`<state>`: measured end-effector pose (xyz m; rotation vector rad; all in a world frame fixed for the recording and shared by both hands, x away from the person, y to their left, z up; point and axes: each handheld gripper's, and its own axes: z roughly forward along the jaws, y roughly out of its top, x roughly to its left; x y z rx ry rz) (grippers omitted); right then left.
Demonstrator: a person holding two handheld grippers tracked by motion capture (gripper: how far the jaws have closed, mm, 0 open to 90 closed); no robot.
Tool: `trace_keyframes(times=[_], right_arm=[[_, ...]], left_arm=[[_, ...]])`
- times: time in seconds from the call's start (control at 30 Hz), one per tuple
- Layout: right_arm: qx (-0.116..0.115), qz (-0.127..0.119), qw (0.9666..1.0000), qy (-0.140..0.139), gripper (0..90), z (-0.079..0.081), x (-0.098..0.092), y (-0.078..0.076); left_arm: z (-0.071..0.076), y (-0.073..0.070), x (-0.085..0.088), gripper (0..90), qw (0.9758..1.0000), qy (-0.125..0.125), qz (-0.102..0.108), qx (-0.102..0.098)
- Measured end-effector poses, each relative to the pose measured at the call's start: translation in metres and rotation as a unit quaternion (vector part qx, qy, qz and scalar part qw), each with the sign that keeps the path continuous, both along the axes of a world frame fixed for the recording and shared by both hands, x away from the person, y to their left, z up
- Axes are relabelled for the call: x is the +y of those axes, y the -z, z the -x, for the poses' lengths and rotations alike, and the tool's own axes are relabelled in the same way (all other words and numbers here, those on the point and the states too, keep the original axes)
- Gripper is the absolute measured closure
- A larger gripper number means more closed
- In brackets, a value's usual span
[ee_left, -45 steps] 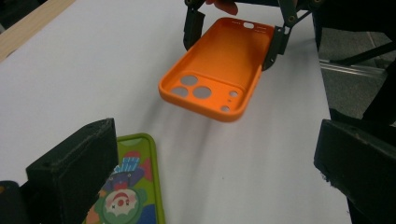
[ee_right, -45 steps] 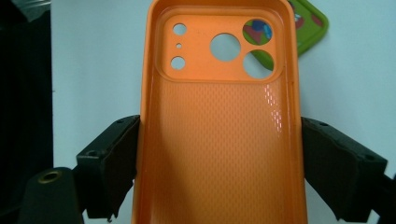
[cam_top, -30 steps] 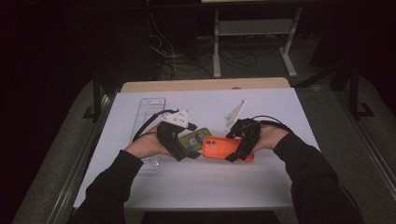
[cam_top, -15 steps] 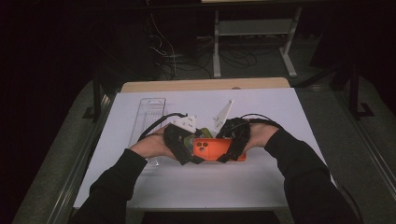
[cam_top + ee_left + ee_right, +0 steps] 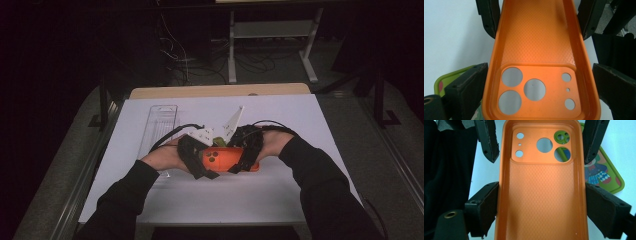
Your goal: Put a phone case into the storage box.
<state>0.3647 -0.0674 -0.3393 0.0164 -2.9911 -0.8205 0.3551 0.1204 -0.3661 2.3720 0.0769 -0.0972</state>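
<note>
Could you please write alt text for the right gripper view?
An orange phone case, hollow side up, is held between the right gripper's black jaws. A green phone case with a cartoon figure lies beneath it on the white table.

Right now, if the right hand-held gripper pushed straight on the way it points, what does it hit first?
Most likely the left hand-held gripper: its jaws clamp the far, camera-hole end of the orange phone case that the right hand-held gripper holds by its sides. The green phone case lies off to one side. Depth is hard to judge.

Left tongs [image 5: 200,162] and right tongs [image 5: 245,157] facing, jaws clamped, forearms angled inward, hands close together
</note>
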Motion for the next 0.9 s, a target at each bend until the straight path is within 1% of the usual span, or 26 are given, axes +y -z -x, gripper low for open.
trace_keyframes(times=[0.03,0.1,0.13,0.27,0.3,0.33,0.37,0.4,0.47,0.53,0.6,0.63,0.67,0.7,0.73,0.77,0.8,0.83,0.87,0.9], right_arm=[[0.0,-0.001,1.0,-0.003,15.1,-0.0006,0.0012,0.0012],[-0.002,0.002,1.0,-0.003,15.1,-0.0008,0.0016,0.0014],[0.001,0.002,1.0,-0.002,15.1,-0.0006,0.0027,0.002],[-0.001,-0.001,1.0,-0.005,15.1,-0.0014,0.0037,0.0022],[0.0,-0.001,1.0,-0.006,15.1,-0.0015,0.0039,0.002],[0.007,-0.002,1.0,-0.004,15.1,-0.001,0.0042,0.0022],[0.006,0.0,1.0,-0.003,15.1,-0.001,0.0042,0.0014],[0.0,0.0,1.0,-0.007,15.1,-0.0018,0.0043,0.0008],[0.0,0.001,1.0,-0.005,15.0,-0.0012,0.0036,-0.0007],[-0.002,0.004,1.0,-0.004,15.0,-0.001,0.0027,-0.0019],[0.004,0.001,1.0,-0.003,14.9,-0.001,0.0013,-0.0021],[0.004,0.001,1.0,-0.005,14.7,0.0,0.001,-0.0018],[0.002,0.001,1.0,-0.007,14.6,0.0012,0.001,-0.0011],[-0.004,0.001,1.0,-0.007,14.2,0.0026,0.0013,0.0],[-0.004,0.001,1.0,-0.007,14.2,0.0026,0.0013,0.0],[0.001,-0.007,1.0,-0.003,9.3,0.0022,0.0017,0.0036],[0.001,-0.007,1.0,-0.003,9.3,0.0022,0.0017,0.0036],[0.003,-0.007,0.9999,0.01,1.1,0.0019,0.0009,0.0045],[0.01,-0.013,0.9998,0.014,0.0,0.0013,-0.0001,0.0051],[0.016,-0.017,0.9994,0.025,0.0,0.0013,-0.002,0.0046]], left_arm=[[-0.0003,0.0001,0.0003,5.2,1.0,-0.001,-0.005,-0.002],[-0.0003,0.0003,0.0005,6.0,1.0,-0.003,-0.006,-0.002],[-0.0012,0.0004,0.0008,8.0,1.0,-0.001,-0.008,-0.005],[-0.0014,0.0005,0.0015,14.5,1.0,0.001,-0.008,-0.001],[-0.0016,0.0003,0.0018,14.9,1.0,0.0,-0.008,0.002],[-0.0023,0.0001,0.0022,15.1,1.0,0.002,-0.009,0.0],[-0.002,0.0,0.0024,15.3,1.0,0.001,-0.003,0.002],[-0.002,0.0,0.0024,15.4,1.0,0.001,-0.003,0.002],[-0.0019,-0.0007,0.002,15.8,1.0,0.001,0.005,0.003],[-0.0016,-0.001,0.0015,15.9,1.0,0.002,0.005,0.004],[-0.001,-0.0022,0.0005,16.2,1.0,0.001,0.002,-0.003],[0.0014,-0.0021,-0.0004,16.4,1.0,0.002,-0.003,-0.003],[0.0018,-0.0017,-0.0009,16.5,0.9999,0.003,-0.007,-0.009],[0.0025,-0.0016,-0.0012,16.6,0.9999,0.002,-0.012,-0.011],[0.0025,-0.0016,-0.0012,16.7,0.9999,0.002,-0.012,-0.011],[0.002,-0.0013,-0.0017,16.7,0.9998,0.006,-0.014,-0.015],[0.0027,-0.0002,-0.0022,16.7,0.9998,0.004,-0.016,-0.012],[0.0034,0.0008,-0.0033,16.7,0.9995,0.003,-0.025,-0.018],[0.0037,0.0014,-0.0038,16.7,0.9994,-0.001,-0.03,-0.017],[0.0035,0.0012,-0.0039,16.7,0.9993,-0.003,-0.033,-0.019]])
